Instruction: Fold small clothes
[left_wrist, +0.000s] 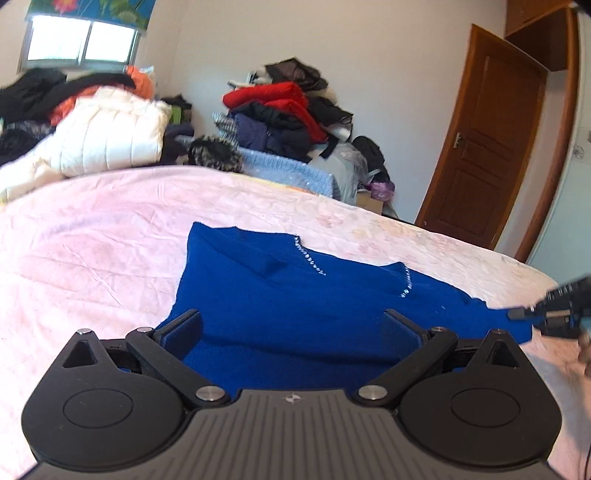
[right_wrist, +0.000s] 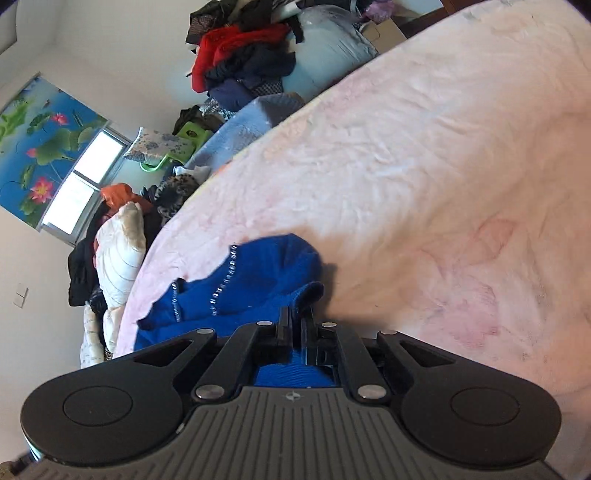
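Up front in the left wrist view, the left tongs (left_wrist: 291, 328) stand wide over a blue sweater (left_wrist: 280, 291) spread on the pink bedsheet (left_wrist: 92, 251), with clothes piles (left_wrist: 280, 114), a window (left_wrist: 81, 44) and a wooden door (left_wrist: 480, 147) beyond. Next, the right wrist view shows the right tongs (right_wrist: 295, 321) pinched tight on the sweater's edge, a lotus-print blind (right_wrist: 40, 147) behind; no legible writing.
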